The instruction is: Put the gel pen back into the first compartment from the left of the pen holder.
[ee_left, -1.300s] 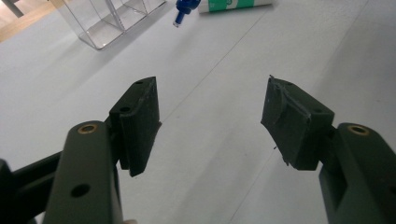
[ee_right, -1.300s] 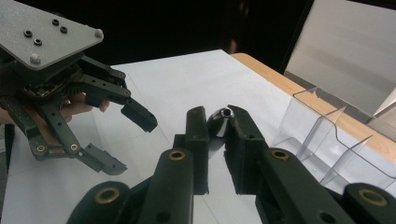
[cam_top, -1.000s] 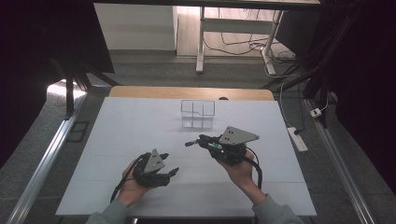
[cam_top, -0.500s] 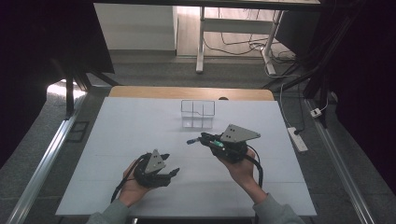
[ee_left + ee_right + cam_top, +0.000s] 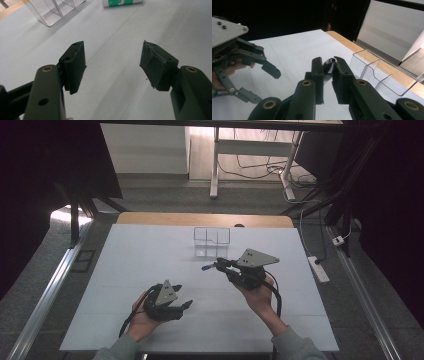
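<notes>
My right gripper (image 5: 219,265) is held above the table's middle, shut on a slim dark pen-like thing (image 5: 329,64) whose blue tip (image 5: 206,268) sticks out to the left. Just beyond it stands a clear plastic organizer box (image 5: 211,242), apart from the gripper. My left gripper (image 5: 184,297) rests low near the table's front, open, with nothing between its pads (image 5: 75,62). Past its jaws the clear box (image 5: 53,11) lies at the upper left. A white tube with a green label (image 5: 122,2) sits on the table at the top edge.
The white table (image 5: 140,265) has a wooden strip along its far edge (image 5: 150,218). A power strip (image 5: 318,269) lies off the right side. From the right gripper view, the left gripper (image 5: 247,72) shows at the left, in a hand.
The right gripper with the pen has edged slightly toward the clear box. The left gripper has stayed in place.
</notes>
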A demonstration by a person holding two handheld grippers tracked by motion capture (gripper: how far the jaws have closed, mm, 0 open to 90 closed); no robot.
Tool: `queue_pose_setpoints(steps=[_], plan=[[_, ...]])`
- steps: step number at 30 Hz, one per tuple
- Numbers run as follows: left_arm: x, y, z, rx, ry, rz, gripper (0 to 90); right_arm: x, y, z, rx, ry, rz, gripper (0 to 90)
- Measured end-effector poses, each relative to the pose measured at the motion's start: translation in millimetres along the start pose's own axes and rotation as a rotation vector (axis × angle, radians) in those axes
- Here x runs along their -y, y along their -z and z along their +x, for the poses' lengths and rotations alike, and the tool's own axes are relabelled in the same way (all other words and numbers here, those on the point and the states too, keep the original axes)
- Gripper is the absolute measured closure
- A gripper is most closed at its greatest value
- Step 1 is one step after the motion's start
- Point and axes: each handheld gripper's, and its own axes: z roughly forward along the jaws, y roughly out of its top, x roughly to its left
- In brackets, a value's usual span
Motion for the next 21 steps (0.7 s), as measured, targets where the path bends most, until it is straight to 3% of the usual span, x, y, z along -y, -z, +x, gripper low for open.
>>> queue_pose_setpoints(steps=[11, 21], plan=[[0.4, 2.2, 0.4, 0.0, 0.005, -0.004, 36.6, 0.8, -9.1, -12.6, 0.019, -0.027, 0.012, 78.9], [0.9, 2.5, 1.6, 0.006, 0.01, -0.005, 36.5, -14.0, -14.9, -31.9, 0.051, -0.063, -0.014, 78.9]])
